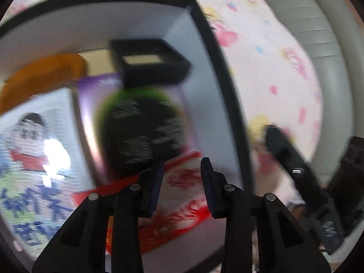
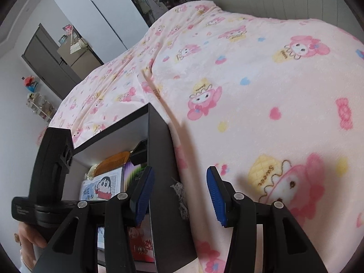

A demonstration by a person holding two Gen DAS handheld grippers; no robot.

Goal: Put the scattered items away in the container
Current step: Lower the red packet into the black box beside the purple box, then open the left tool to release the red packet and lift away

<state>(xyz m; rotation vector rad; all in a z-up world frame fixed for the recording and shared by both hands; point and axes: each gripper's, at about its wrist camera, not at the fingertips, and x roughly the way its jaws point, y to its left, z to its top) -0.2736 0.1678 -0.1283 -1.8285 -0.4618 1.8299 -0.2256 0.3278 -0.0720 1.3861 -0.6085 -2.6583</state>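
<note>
A black-rimmed box (image 1: 218, 52) with pale inner walls lies on a pink cartoon-print blanket (image 1: 273, 72). Inside it I see an orange comb (image 1: 43, 77), a cartoon-printed card (image 1: 36, 159), a purple packet (image 1: 91, 95), a dark round green-edged item (image 1: 138, 132), a small black box (image 1: 152, 61) and a red-and-white packet (image 1: 182, 195). My left gripper (image 1: 182, 182) is open and empty over the box. My right gripper (image 2: 179, 193) is open and empty, straddling the box's right wall (image 2: 163, 159). The box contents also show in the right wrist view.
The blanket (image 2: 261, 91) spreads to the right of the box. The left gripper's body (image 2: 50, 177) and the hand holding it are at the left in the right wrist view. Grey cabinets (image 2: 50, 61) and a shelf stand against the far wall.
</note>
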